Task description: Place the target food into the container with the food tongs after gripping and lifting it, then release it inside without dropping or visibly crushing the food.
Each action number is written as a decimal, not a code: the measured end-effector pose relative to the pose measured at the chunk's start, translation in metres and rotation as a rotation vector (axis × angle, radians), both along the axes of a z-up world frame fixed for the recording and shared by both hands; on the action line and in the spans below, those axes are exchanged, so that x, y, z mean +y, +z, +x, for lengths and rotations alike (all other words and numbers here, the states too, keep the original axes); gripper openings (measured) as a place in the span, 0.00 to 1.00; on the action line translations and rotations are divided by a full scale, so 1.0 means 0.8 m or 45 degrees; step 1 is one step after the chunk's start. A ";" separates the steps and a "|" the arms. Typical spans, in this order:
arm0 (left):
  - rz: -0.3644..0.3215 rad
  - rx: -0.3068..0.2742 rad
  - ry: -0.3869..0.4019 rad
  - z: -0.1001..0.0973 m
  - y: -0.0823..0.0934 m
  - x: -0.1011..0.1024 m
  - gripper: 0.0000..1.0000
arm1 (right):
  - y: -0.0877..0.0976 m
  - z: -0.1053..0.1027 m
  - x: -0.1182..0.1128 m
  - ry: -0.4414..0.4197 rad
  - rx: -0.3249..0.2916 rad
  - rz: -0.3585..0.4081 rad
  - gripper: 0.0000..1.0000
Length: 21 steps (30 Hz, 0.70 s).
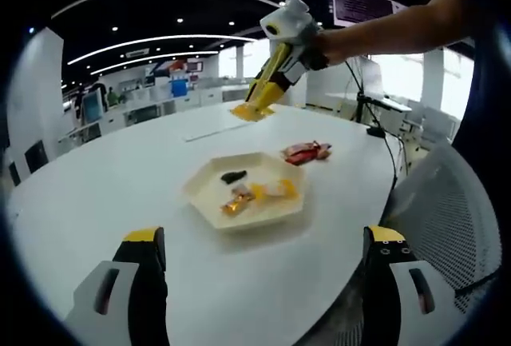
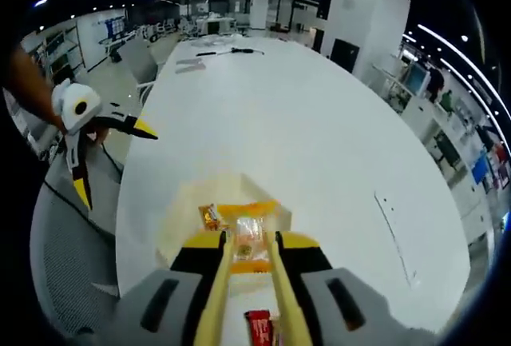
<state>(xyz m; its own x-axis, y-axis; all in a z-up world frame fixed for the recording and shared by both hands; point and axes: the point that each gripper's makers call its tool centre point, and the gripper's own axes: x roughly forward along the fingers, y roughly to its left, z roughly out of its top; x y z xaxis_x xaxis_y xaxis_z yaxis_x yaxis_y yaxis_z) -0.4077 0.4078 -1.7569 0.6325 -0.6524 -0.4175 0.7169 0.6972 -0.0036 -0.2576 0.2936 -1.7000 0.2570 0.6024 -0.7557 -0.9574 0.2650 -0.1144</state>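
Tongs (image 2: 217, 298) of yellow plastic sit clamped between the jaws of the right gripper (image 2: 249, 252), which are closed against the two tong arms. The arms run forward side by side with a narrow gap between them. In the left gripper view the same right gripper (image 1: 281, 49) is held up by a hand (image 1: 329, 45) above the far part of the white oval surface (image 1: 120, 178), and the tong tips (image 1: 252, 111) hang in the air, well apart from the food, with nothing visible between them.

A cream hexagonal tray (image 1: 209, 194) lies near the middle of the surface. In it are a yellow-edged clear packet (image 1: 279, 189), a small orange-wrapped sweet (image 1: 238, 200) just beside it, and a small dark piece (image 1: 233, 176). A red-wrapped snack (image 1: 306, 152) lies on the surface just outside the tray.

From the right gripper view the packet (image 2: 249, 236) appears framed between the tong arms (a matter of line of sight; contact cannot be told from there).

The left gripper (image 1: 265, 238) has its black, yellow-tipped jaws spread wide and holds nothing. It is near the surface edge, beside a grey mesh chair (image 1: 447, 202).
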 end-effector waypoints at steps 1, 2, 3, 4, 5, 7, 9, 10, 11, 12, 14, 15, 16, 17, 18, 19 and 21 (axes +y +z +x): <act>0.005 -0.002 -0.002 0.000 0.000 0.000 1.00 | 0.000 0.000 0.007 0.010 0.002 -0.001 0.24; 0.006 0.001 -0.004 0.000 -0.001 0.000 1.00 | 0.000 0.000 0.010 0.016 -0.003 -0.005 0.24; 0.007 0.007 -0.008 -0.001 -0.003 -0.001 1.00 | 0.000 0.001 0.017 0.021 0.001 -0.002 0.24; 0.013 0.006 -0.010 -0.002 -0.002 -0.002 1.00 | 0.001 0.002 0.021 0.027 0.001 0.001 0.24; 0.017 0.003 -0.012 -0.002 -0.001 -0.002 1.00 | 0.001 0.002 0.025 0.032 -0.001 0.000 0.24; 0.017 -0.001 -0.016 -0.002 -0.002 -0.002 1.00 | 0.002 0.004 0.034 0.042 0.002 0.009 0.24; 0.027 0.004 -0.015 -0.002 -0.004 -0.002 1.00 | 0.001 0.004 0.042 0.055 -0.002 0.009 0.24; 0.023 0.009 -0.016 -0.002 -0.004 -0.002 1.00 | 0.002 0.004 0.045 0.058 -0.002 0.010 0.24; 0.024 0.010 -0.016 -0.002 -0.004 -0.003 1.00 | 0.001 0.004 0.048 0.063 -0.004 0.011 0.24; 0.032 0.008 -0.015 -0.002 -0.005 -0.002 1.00 | 0.002 0.004 0.052 0.068 -0.002 0.015 0.24; 0.025 0.010 -0.014 -0.002 -0.004 -0.002 1.00 | 0.002 0.005 0.056 0.073 -0.003 0.019 0.24; 0.031 0.009 -0.010 -0.001 -0.004 -0.001 1.00 | 0.002 0.006 0.060 0.074 -0.003 0.021 0.24; 0.033 0.009 -0.012 -0.001 -0.005 -0.002 1.00 | 0.002 0.006 0.062 0.075 0.000 0.024 0.24; 0.034 0.005 -0.018 -0.002 -0.004 -0.003 1.00 | 0.002 0.006 0.065 0.076 0.002 0.025 0.24; 0.040 0.000 -0.022 -0.002 -0.004 -0.003 1.00 | 0.002 0.006 0.066 0.080 -0.002 0.022 0.24; 0.040 0.004 -0.023 -0.003 -0.005 -0.003 1.00 | 0.003 0.006 0.067 0.084 -0.004 0.023 0.24; 0.041 0.004 -0.018 -0.002 -0.005 -0.002 1.00 | 0.004 0.008 0.068 0.091 -0.016 0.029 0.25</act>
<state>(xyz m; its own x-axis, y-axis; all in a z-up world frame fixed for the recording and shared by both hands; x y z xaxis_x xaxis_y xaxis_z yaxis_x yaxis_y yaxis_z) -0.4091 0.4063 -1.7613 0.6217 -0.6477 -0.4403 0.7268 0.6866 0.0162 -0.2515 0.3483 -1.6971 0.2222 0.6365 -0.7385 -0.9725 0.1985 -0.1215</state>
